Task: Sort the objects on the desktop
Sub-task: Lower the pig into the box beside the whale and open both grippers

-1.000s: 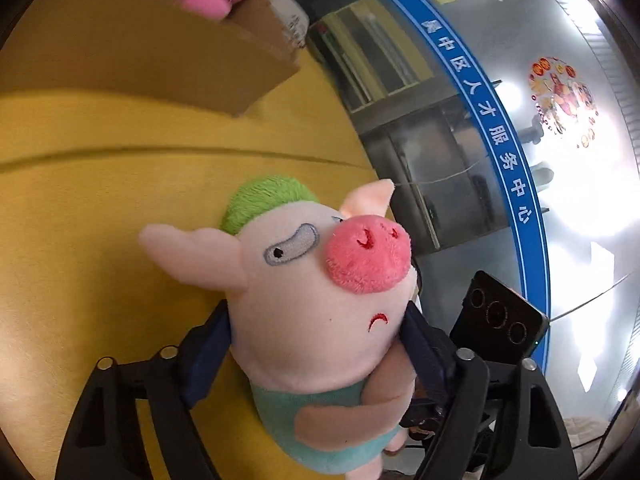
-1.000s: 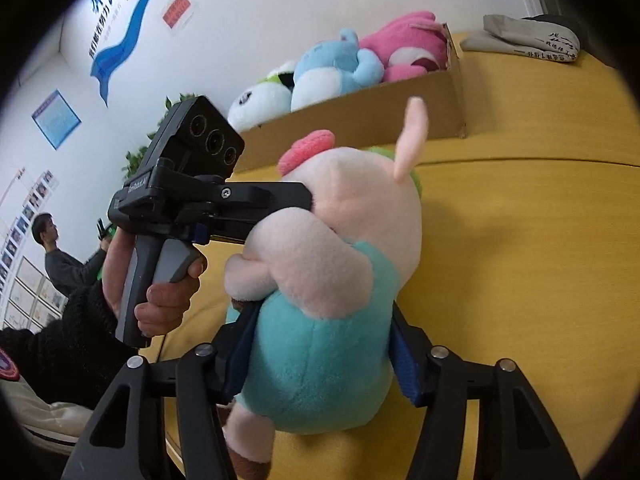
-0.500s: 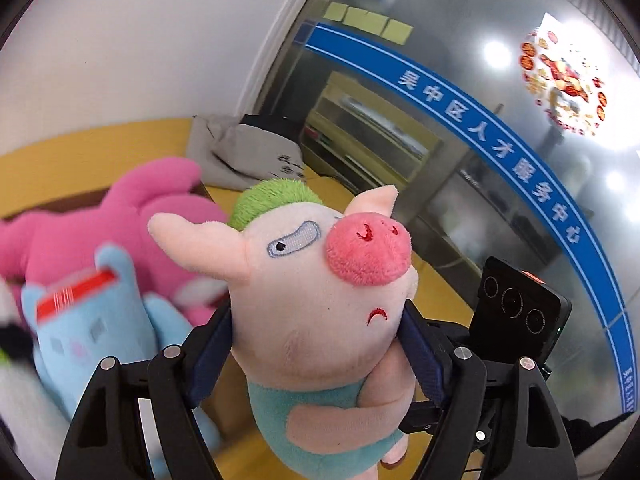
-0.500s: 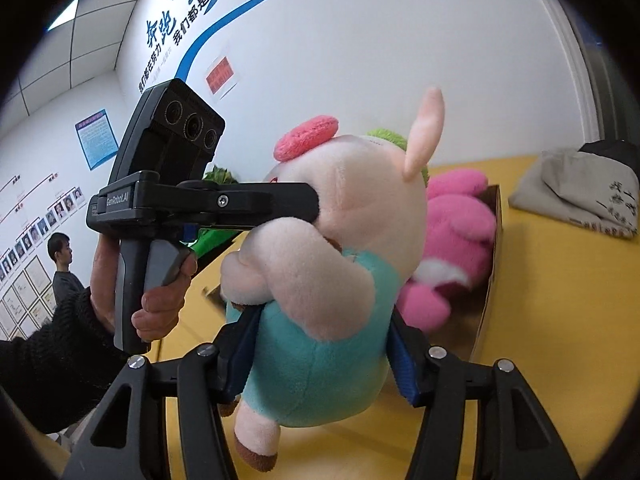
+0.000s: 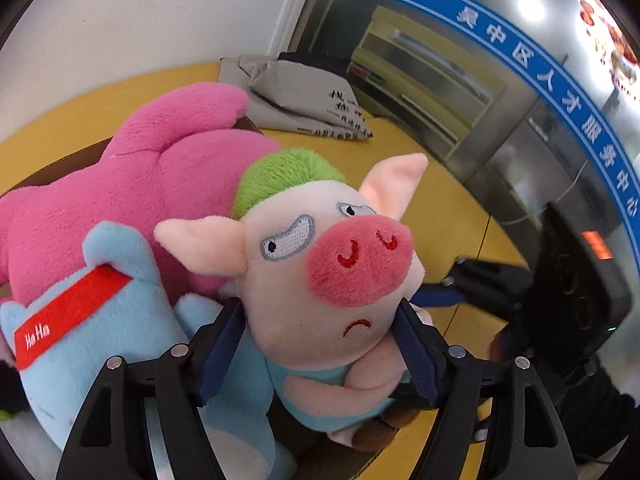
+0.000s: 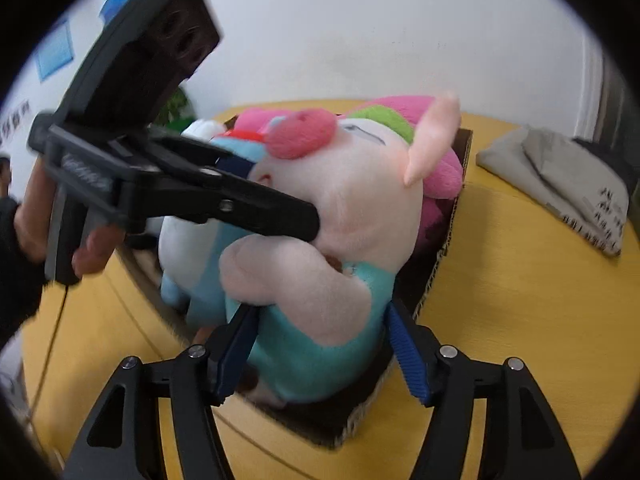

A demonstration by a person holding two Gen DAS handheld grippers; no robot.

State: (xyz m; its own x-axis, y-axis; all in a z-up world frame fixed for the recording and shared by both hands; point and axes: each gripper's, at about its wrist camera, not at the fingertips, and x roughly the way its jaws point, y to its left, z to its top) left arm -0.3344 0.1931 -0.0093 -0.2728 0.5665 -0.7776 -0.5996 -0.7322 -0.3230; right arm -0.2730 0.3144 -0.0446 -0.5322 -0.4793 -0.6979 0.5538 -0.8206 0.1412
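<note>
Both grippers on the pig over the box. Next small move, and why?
Probably lower it a little, then release. Both grippers, left and right, clamp the pig, which hangs over the box beside the blue toy and pink toy.

The yellow wooden tabletop (image 6: pixel 520 300) carries an open brown cardboard box (image 6: pixel 440 264) and, well apart, a folded grey cloth bag (image 6: pixel 560 176).

A yellow counter (image 5: pixel 436 196) meets a plain white wall (image 5: pixel 160 12). Right of the wall stands a glass partition (image 5: pixel 500 128) crossed by a blue band (image 5: pixel 560 92) with white characters; ceiling lights reflect in it.
</note>
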